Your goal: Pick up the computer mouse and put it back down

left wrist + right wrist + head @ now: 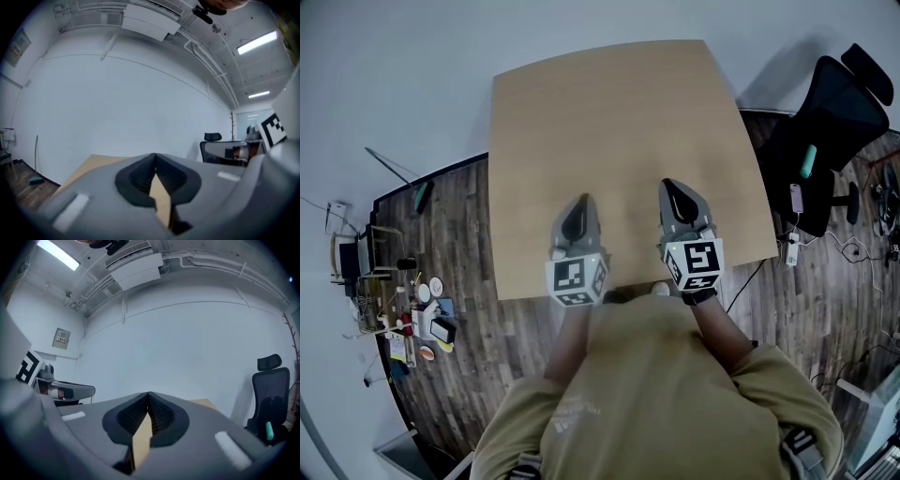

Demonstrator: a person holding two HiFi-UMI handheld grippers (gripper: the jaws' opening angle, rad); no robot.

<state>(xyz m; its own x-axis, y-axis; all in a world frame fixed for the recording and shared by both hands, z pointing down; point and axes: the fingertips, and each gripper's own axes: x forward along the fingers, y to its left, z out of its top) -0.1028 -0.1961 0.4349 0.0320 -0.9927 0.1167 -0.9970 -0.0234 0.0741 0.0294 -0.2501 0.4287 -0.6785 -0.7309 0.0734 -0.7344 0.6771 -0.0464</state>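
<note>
Cool, even light is coming from ceiling strip lights high above the table, glaring white. A soft shadow is falling beyond the table's far right corner. Fisheye distortion is curving the table's edges; dark vignetting is ringing both gripper views.

Light wooden table stands on dark plank floor; office chair right, small clutter left.

Wooden table; black office chair at right; small clutter on plank floor, left.
</note>
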